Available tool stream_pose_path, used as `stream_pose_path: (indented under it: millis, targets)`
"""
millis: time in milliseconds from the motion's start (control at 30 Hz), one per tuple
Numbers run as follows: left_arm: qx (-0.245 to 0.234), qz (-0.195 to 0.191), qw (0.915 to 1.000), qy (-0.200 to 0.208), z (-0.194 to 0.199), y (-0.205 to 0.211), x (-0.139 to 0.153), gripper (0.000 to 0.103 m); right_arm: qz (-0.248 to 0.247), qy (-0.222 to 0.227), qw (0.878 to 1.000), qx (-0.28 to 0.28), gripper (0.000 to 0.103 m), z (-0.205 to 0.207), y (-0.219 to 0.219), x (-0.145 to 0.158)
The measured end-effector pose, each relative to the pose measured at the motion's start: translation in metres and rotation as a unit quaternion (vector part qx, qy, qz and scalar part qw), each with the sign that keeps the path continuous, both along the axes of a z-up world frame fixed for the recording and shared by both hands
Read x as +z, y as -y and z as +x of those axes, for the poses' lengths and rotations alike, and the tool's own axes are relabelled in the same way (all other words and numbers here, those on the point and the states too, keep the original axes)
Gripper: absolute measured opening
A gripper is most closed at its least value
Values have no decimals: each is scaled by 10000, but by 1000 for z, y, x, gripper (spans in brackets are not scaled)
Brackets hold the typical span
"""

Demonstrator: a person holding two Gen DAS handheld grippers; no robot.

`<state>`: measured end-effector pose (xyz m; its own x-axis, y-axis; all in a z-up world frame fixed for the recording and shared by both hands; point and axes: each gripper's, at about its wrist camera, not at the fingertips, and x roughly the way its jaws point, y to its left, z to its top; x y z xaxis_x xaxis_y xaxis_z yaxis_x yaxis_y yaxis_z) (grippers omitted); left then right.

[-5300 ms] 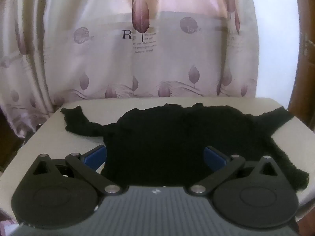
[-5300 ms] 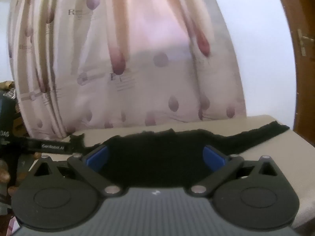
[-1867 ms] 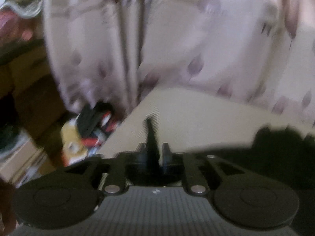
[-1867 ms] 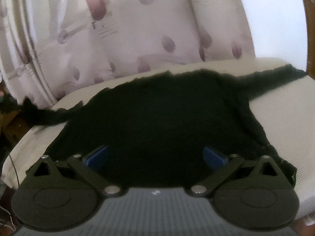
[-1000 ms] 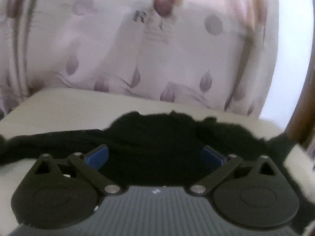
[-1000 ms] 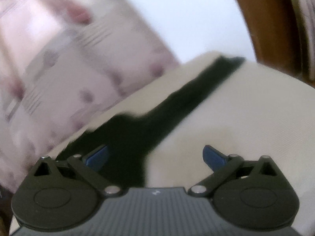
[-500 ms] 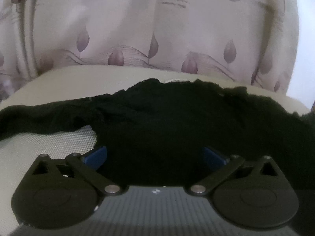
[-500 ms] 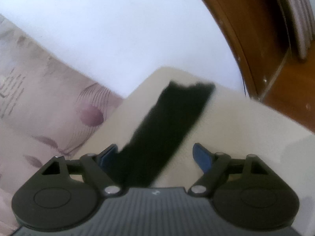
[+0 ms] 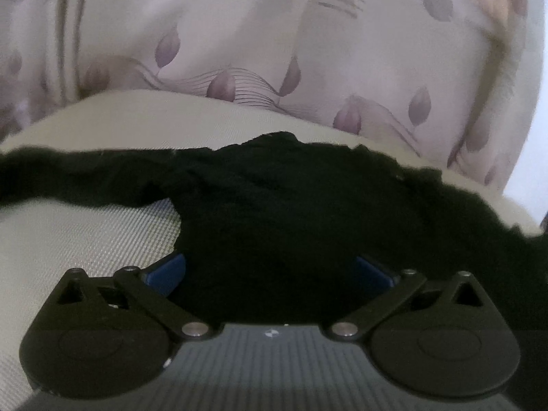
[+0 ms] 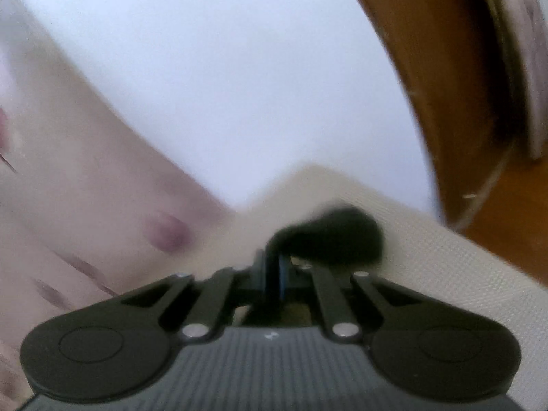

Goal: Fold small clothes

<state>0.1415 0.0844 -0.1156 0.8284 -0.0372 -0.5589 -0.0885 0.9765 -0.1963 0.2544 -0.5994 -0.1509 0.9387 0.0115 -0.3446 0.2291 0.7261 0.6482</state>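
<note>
A small black knit top (image 9: 274, 212) lies spread on the beige table (image 9: 89, 236), one sleeve (image 9: 68, 174) stretched out to the left. My left gripper (image 9: 269, 269) is open, low over the garment's body, its blue pads on either side of the fabric. In the right wrist view my right gripper (image 10: 274, 270) is shut on the end of the other black sleeve (image 10: 335, 236), near the table's far right corner. The sleeve end bunches up just beyond the jaws. This view is blurred.
A pale pink curtain with leaf prints (image 9: 257, 51) hangs right behind the table. A white wall (image 10: 222, 85) and a brown wooden door frame (image 10: 445, 85) stand beyond the table's right corner (image 10: 308, 174).
My right gripper has closed on the sleeve end, which now bunches at the jaws. My left gripper has dropped closer to the garment's body and stayed open.
</note>
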Motion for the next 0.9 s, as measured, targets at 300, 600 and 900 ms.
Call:
stream_pose_path:
  millis: [300,600,900]
  targets:
    - [192,-560,9980,242,-7,-17,0,103,348,1495,9745,1637,7,-15,-150,119]
    - [364,-1161,9918,387,-11,-34,-2,103,23,1143,9398,3221,7,-29,-392,67]
    - [288,-1191,9916,414,-11,-33,-2,103,-1762,117,9047,3876,24,-57,-474,10]
